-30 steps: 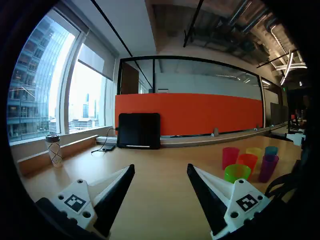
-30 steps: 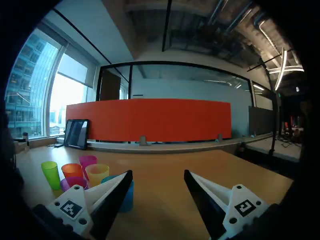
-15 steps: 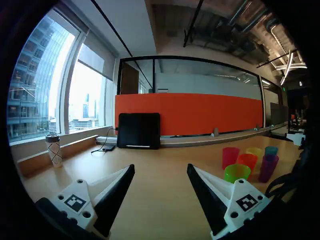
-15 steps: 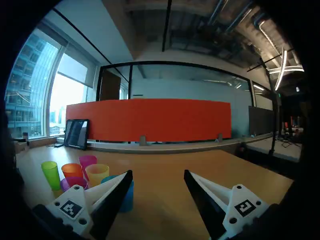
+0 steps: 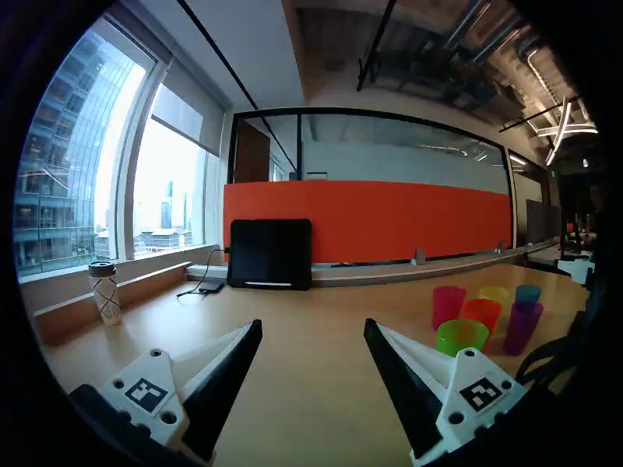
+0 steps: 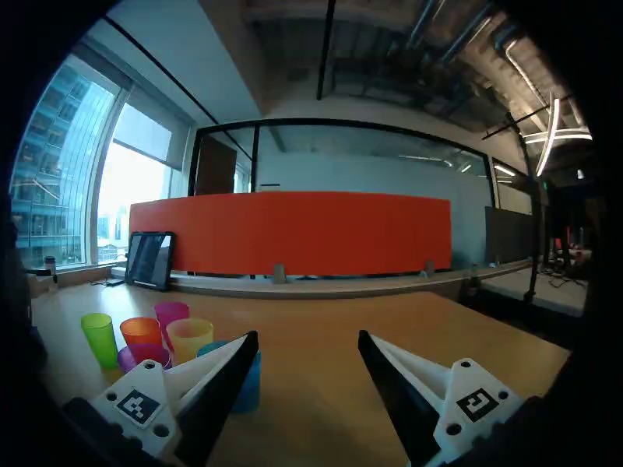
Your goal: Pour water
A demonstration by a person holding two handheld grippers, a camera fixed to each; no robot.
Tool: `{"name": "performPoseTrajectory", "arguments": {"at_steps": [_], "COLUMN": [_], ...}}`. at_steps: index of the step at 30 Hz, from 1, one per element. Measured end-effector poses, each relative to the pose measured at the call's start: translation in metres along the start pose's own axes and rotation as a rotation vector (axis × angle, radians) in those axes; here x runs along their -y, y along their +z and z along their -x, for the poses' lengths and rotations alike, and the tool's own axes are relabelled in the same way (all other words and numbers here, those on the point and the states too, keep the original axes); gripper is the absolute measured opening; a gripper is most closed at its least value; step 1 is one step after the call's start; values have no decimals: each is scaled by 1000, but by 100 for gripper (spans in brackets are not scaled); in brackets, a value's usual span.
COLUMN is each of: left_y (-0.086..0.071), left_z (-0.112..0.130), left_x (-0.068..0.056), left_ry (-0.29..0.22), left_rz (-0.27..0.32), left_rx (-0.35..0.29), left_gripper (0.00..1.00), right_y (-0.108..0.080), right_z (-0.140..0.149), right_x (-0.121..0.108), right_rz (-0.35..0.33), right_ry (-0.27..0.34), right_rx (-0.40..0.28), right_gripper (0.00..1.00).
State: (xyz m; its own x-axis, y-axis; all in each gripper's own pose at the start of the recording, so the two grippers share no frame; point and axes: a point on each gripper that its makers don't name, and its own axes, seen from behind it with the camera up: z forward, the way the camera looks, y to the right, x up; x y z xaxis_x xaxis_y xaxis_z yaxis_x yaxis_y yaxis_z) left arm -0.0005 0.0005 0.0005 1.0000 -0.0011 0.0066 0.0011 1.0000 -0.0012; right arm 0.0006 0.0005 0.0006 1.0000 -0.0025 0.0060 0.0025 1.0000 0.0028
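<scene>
Translucent plastic cups (image 5: 483,313), six colours, cluster upright on the table (image 5: 311,307), right of the left gripper's (image 5: 311,350) spread jaws, left of the right gripper's (image 6: 307,358), also spread. Left gripper view shows a lidded tumbler (image 5: 105,292) far left.

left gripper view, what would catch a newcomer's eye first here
The long orange partition across the back of the wooden table stands out first, with a black tablet propped in front of it. Next comes the cluster of coloured plastic cups at the view's right, beyond the open left claw.
</scene>
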Motion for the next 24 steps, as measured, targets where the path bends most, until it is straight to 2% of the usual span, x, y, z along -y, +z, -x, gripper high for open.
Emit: {"name": "performPoseTrajectory", "arguments": {"at_steps": [5,10,17,24], "left_y": [2,2,9,18], "left_z": [2,-16,-51,-100], "left_x": [2,5,-1,1], "left_ry": [-6,9,12,12], "left_rz": [-8,-17,10,11], "left_rx": [26,25,35,24], "left_gripper": [98,97,97,97], "right_y": [3,2,3,8], "right_z": [-2,-27,-69,-114], "right_x": [-6,-9,-12,-15], "right_rz": [9,-10,-47,-73], "right_ry": [0,5,17,-2], "right_rx": [19,12,16,27], "right_gripper": [99,99,99,99]}}
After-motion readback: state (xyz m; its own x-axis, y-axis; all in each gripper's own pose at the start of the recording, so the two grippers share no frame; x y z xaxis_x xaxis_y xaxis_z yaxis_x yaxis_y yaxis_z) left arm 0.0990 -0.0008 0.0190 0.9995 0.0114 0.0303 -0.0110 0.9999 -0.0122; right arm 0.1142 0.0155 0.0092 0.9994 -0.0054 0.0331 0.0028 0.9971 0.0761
